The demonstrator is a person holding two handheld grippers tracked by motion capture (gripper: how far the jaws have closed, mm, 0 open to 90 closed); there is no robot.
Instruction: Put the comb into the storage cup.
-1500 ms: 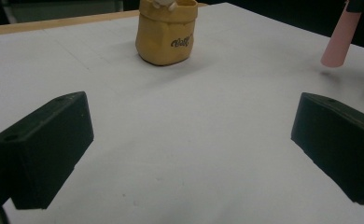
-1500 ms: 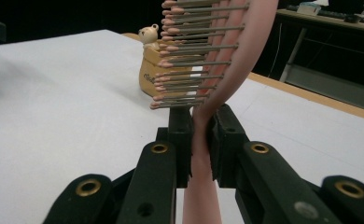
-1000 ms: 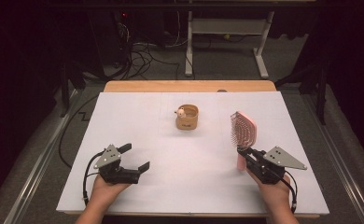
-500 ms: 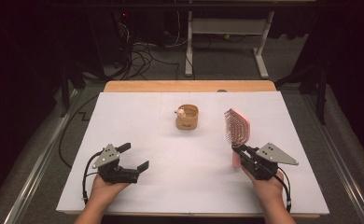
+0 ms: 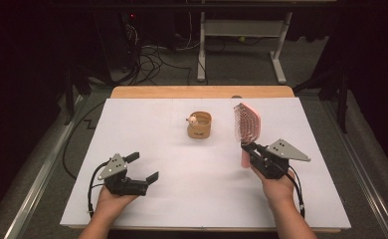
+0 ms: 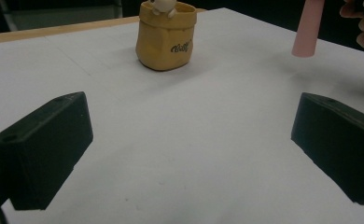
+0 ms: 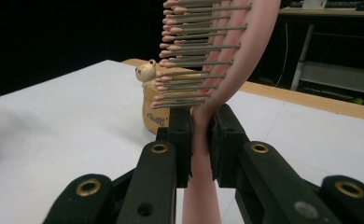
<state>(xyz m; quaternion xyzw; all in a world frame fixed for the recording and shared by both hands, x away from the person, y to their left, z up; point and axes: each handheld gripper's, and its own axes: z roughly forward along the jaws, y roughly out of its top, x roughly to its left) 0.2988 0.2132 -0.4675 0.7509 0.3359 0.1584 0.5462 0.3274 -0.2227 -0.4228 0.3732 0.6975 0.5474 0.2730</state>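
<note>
On the white table [image 5: 147,124], the right gripper [image 5: 249,151] clamps its jaws on the handle of a pink hairbrush [image 5: 246,125] held upright just right of a small tan pot [image 5: 200,125] with a bear figure [image 5: 192,119] at its rim, while the left gripper [image 5: 143,168] rests wide open and empty.

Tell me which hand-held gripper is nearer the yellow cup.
Right. The right hand-held gripper, shut on the pink hairbrush, sits just right of the yellow cup; the left hand-held gripper rests open, farther off toward the table's near-left.
</note>
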